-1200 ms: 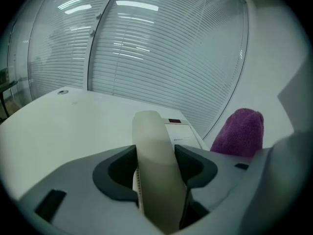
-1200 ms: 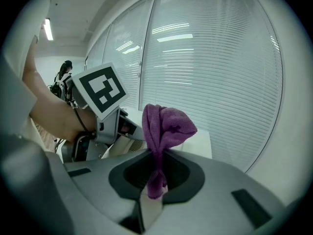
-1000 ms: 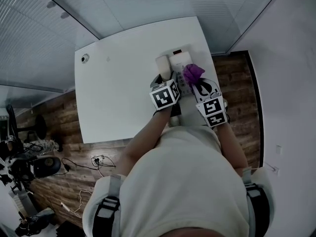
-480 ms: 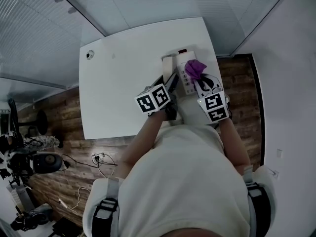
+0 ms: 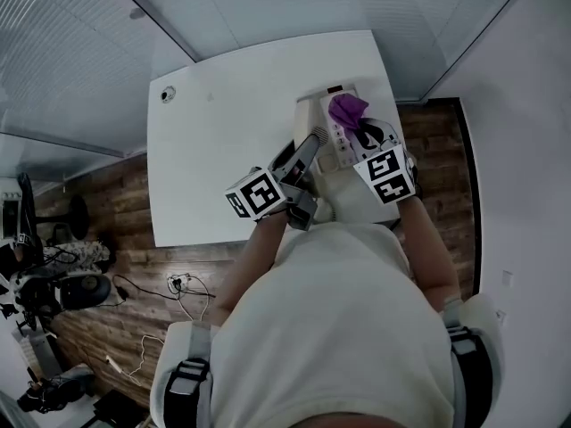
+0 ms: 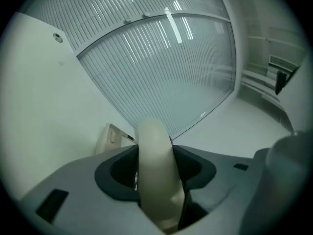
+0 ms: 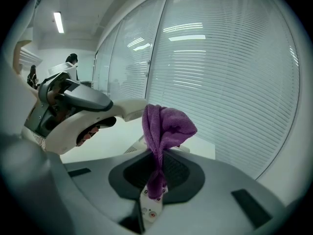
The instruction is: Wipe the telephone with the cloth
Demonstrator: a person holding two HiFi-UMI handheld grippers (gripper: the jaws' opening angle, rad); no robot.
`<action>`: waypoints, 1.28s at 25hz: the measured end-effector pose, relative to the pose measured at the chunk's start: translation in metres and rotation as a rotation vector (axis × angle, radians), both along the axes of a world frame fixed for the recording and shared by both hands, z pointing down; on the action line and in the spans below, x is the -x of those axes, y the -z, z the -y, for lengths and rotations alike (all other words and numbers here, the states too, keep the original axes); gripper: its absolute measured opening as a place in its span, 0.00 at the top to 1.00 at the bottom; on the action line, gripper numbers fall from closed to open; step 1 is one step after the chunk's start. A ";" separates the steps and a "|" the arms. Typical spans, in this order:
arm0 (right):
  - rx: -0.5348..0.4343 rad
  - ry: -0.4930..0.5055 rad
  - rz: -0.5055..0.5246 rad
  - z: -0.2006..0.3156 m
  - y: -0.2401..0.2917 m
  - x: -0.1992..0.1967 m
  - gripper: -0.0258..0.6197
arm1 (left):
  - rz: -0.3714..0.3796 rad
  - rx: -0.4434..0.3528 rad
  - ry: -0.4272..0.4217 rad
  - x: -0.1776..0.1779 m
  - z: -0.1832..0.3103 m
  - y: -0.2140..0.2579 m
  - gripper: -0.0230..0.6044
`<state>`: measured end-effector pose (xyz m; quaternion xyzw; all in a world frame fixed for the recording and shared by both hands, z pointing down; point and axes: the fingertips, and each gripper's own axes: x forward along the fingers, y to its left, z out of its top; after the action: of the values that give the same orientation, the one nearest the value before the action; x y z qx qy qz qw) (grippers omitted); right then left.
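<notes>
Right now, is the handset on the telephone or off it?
Off. The left gripper is shut on the handset and holds it raised, apart from the telephone behind it.

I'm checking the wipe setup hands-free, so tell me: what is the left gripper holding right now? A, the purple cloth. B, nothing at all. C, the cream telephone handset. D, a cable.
C: the left gripper view shows the left gripper with the cream handset clamped between its jaws, which have just been closing on it. The purple cloth is in the right gripper.
</notes>
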<state>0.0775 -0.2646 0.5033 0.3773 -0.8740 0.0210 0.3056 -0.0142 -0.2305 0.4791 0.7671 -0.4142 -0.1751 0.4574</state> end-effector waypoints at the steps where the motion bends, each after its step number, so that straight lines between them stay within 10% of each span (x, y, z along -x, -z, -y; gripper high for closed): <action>1: -0.001 0.009 -0.003 0.001 0.001 0.003 0.89 | -0.026 -0.013 -0.008 0.000 -0.002 0.004 0.60; 11: -0.048 0.118 0.031 -0.009 0.034 0.036 0.89 | -0.254 -0.063 -0.044 0.001 -0.022 0.027 0.60; 32: -0.159 0.406 -0.062 -0.054 0.044 0.081 0.89 | -0.295 -0.143 -0.031 0.019 -0.019 0.042 0.60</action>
<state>-0.0034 -0.2103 0.4589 0.2169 -0.9210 -0.1215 0.2999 -0.0334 -0.2115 0.4374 0.7700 -0.3170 -0.3079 0.4602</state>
